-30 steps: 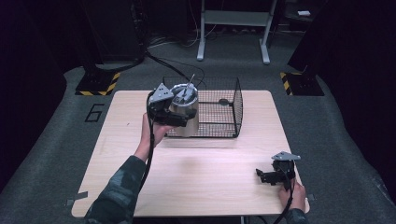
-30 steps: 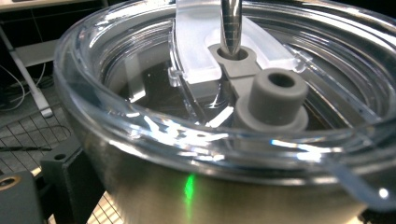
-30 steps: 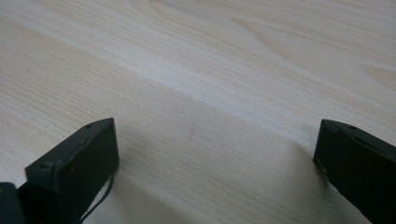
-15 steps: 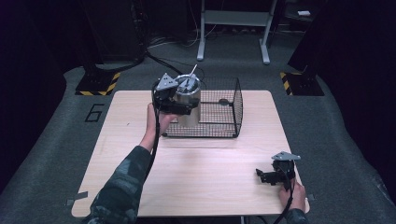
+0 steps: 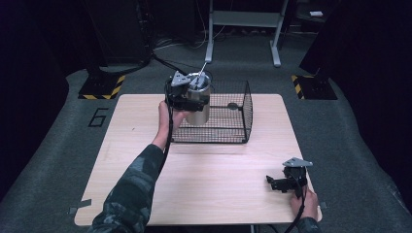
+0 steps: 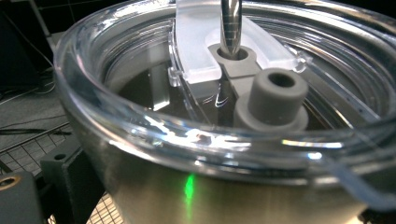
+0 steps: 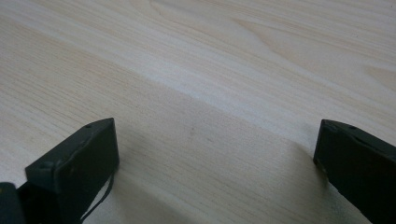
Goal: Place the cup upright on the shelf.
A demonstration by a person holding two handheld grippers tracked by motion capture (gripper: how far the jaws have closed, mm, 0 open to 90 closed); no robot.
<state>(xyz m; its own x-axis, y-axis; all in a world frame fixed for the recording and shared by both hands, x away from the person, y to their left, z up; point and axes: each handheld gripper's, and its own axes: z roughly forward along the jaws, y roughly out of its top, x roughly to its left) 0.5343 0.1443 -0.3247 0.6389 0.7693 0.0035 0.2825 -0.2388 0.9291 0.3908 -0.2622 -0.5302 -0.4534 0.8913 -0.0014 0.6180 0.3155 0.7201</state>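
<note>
Dark room, grey carpet, light wood counter (image 5: 145, 145) in the middle. Metal stand legs on the floor past the far edge, yellow-black striped blocks near both far corners.

Left claw (image 5: 187, 99) is raised off the counter near the far edge, clamped on a steel tumbler (image 5: 198, 104) (side grip, just under the rim). Tumbler is upright, at the near-left corner of a black wire basket (image 5: 233, 121); can't tell from the high view whether its base is over the basket floor or resting on it. Basket sits at the far-middle of the counter, its left side open.

Left gripper view: clear plastic lid (image 6: 140, 126) on the tumbler, grey rubber plug (image 6: 273, 100) on top, metal straw (image 6: 231, 23) going down through a hole in the frosted slider. Steel wall below the lid has a green light spot on it. Bit of the basket mesh visible lower left.

Right claw (image 5: 284, 183) is near the near-right corner of the counter, low over the wood (contact not clear), held by the hand (image 5: 303, 204) at the near edge. Right gripper view: jaws spread wide, bare wood between them, gripping nothing.

The two claws are well apart. Camouflage sleeve (image 5: 131, 194) on the left arm, which reaches in from the near edge.
</note>
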